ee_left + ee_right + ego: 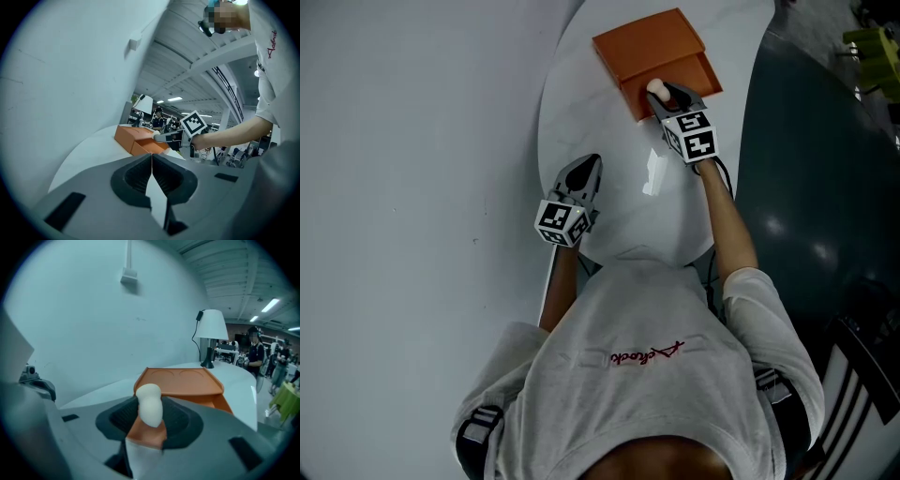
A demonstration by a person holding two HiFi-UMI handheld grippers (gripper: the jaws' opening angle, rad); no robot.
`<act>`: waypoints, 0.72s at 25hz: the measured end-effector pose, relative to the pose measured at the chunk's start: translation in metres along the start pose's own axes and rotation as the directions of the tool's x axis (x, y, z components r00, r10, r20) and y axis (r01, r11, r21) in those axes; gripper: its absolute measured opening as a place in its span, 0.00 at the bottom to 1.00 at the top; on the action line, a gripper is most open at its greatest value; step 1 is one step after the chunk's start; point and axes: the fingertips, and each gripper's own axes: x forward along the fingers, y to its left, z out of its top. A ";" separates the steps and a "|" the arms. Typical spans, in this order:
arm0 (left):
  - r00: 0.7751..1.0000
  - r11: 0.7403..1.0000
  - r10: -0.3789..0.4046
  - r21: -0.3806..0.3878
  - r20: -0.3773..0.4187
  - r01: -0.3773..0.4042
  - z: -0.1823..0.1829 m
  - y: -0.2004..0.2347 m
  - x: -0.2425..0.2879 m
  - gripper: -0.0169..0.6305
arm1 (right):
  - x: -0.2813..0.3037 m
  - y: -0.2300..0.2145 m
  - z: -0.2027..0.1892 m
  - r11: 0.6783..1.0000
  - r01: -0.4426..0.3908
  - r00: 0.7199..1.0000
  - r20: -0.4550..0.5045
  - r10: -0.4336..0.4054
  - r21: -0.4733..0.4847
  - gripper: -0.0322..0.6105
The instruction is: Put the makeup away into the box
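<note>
my right gripper [664,97] clamps the cream sponge [150,408] at the open drawer [686,73] of the orange box [649,42], my left gripper [583,173] clenched empty over the white table [619,225].

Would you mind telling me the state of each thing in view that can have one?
orange box: lid flat on top, drawer slid out.
drawer: open.
makeup sponge: clamped upright in the jaws, by the drawer, not yet released.
right gripper: shut on the makeup sponge.
left gripper: shut, nothing between its jaws.
</note>
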 end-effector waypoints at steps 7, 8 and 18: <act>1.000 1.000 0.017 -0.006 0.000 -0.017 0.000 0.007 -0.004 0.05 | 0.013 0.005 -0.038 1.000 -0.008 0.993 -0.119 0.006 -0.013 0.35; 1.000 1.000 0.017 -0.006 0.000 -0.017 -0.001 0.008 -0.004 0.05 | 0.013 0.007 -0.042 1.000 -0.013 0.992 -0.129 0.011 -0.016 0.36; 1.000 1.000 0.009 -0.007 -0.007 -0.009 -0.001 0.004 -0.003 0.05 | 0.007 0.009 -0.043 1.000 -0.014 0.994 -0.113 0.013 -0.005 0.43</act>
